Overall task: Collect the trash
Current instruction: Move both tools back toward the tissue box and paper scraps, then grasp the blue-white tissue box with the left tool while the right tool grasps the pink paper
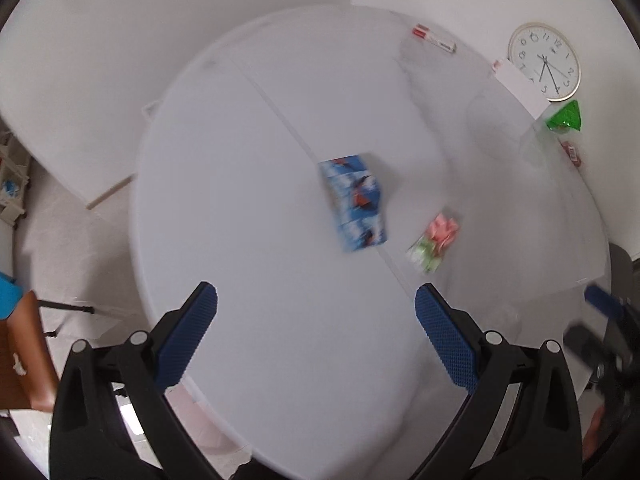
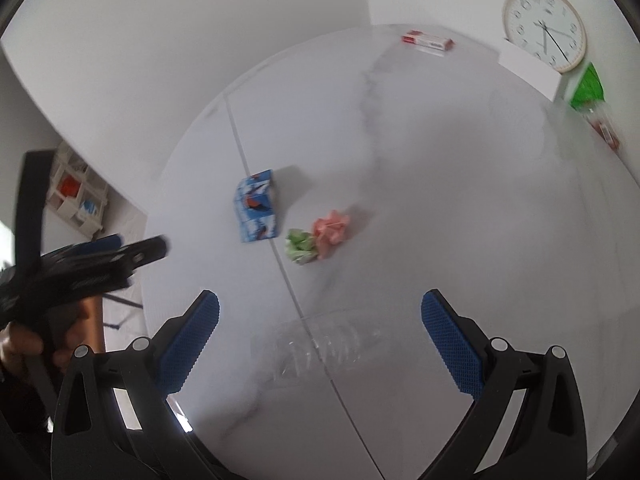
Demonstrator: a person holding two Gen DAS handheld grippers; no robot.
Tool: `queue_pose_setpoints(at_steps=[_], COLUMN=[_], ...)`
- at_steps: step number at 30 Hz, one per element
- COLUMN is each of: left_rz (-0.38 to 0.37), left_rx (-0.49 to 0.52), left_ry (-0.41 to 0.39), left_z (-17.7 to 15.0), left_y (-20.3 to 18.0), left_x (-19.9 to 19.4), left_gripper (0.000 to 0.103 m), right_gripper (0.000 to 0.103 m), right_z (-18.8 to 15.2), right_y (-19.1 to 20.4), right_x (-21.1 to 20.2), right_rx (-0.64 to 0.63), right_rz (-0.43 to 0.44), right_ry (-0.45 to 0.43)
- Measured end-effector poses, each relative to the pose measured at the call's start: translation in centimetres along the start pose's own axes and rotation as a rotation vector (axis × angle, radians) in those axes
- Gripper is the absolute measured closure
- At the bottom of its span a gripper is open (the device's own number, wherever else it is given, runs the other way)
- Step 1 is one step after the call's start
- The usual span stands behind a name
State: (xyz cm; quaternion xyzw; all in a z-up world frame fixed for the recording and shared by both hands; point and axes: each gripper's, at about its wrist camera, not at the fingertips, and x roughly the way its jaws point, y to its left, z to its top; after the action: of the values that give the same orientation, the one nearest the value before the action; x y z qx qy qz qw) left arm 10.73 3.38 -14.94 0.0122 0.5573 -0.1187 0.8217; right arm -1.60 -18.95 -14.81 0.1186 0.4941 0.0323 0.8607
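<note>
both jaws wide open, empty. clear plastic bottle near my right gripper: light, slippery, crushable. i'd grip mid-body across the ribs.

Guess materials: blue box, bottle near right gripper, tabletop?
Blue box: likely printed cardboard, with flat faces and sharp folds. Bottle: clear ribbed plastic, table visible through it. Tabletop: smooth, slightly glossy white with grey marble veining; stone or laminate, can't tell.

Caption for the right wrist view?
Open right gripper above a clear plastic bottle on the white table.
</note>
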Motion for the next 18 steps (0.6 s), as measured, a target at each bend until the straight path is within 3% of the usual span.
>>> queue_pose_setpoints(at_steps=[7, 15, 17, 18], left_rz=[0.037, 0.09, 0.092, 0.082], left_rx=[-0.037, -0.086, -0.089, -0.09], left_ry=[0.085, 0.162, 0.151, 0.146], left_z=[5.5, 8.1, 8.2, 8.2], left_y=[-2.7, -3.4, -3.4, -3.3], left_x=[7.9, 13.1, 13.3, 13.3], left_gripper=[0.008, 0.008, 0.019, 0.031], right_gripper=[0.003, 0.003, 0.003, 0.003], right_z=[1.2, 2.5, 2.8, 3.0], right_y=[-3.2, -4.9, -4.9, -4.9], right_x=[1.3, 3.4, 4.1, 4.4], right_rx=[0.096, 0.161, 0.168, 0.17], right_rz=[-0.021, -0.036, -0.034, -0.032], right_ry=[0.001, 0.018, 0.027, 0.03])
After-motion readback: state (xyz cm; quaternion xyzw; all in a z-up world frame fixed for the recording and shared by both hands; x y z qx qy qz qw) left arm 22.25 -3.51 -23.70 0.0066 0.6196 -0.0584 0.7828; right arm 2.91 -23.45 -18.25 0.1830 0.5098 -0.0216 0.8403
